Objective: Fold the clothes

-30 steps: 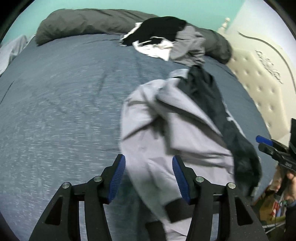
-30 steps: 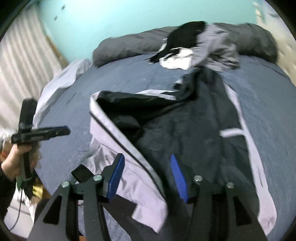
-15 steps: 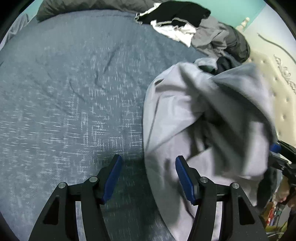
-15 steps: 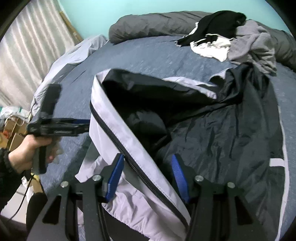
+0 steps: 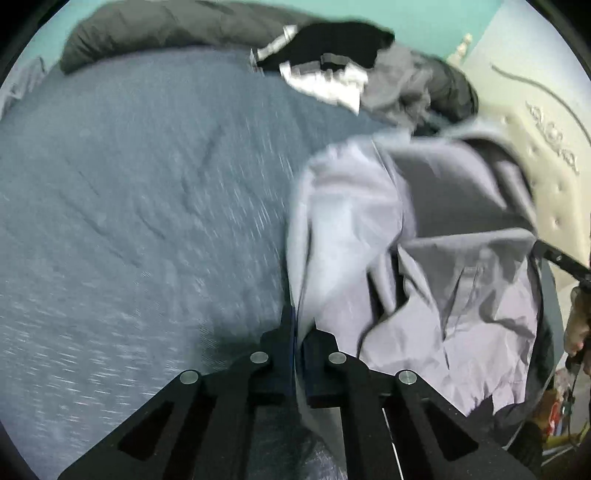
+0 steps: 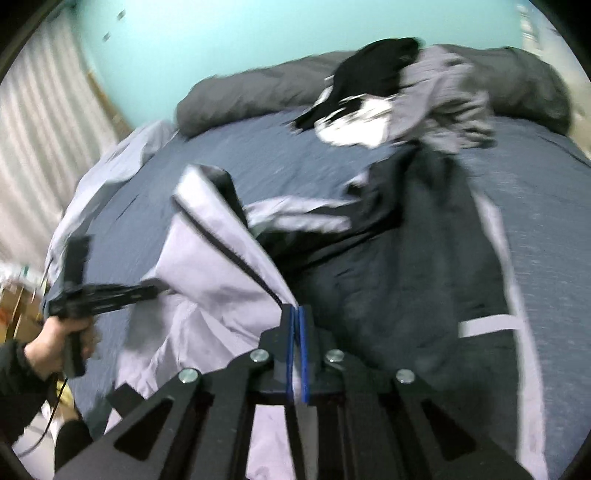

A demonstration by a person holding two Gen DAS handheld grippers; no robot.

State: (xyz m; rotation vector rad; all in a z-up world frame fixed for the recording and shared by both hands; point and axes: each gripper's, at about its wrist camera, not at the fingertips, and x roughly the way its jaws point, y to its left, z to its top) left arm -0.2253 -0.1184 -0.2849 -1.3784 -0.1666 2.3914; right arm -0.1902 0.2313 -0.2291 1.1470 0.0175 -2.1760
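A light grey jacket (image 5: 424,266) with a black lining (image 6: 406,266) lies crumpled on the blue bed (image 5: 129,203). My left gripper (image 5: 297,325) is shut on the jacket's left edge near the bed's front. My right gripper (image 6: 296,314) is shut on the jacket's zipper edge (image 6: 236,254) and holds that flap up off the bed. The left gripper also shows in the right wrist view (image 6: 147,290), pinching the grey fabric at the left. The right gripper shows only as a dark bar at the right edge of the left wrist view (image 5: 561,258).
A pile of black, white and grey clothes (image 6: 388,99) lies at the far side of the bed against a dark grey bolster (image 5: 166,33). A cream tufted headboard (image 5: 546,147) stands at the right. Curtains (image 6: 44,147) hang at the left.
Both grippers have gone from open to shut on the jacket's edges. The grey flap has been lifted and the jacket has shifted on the bed.
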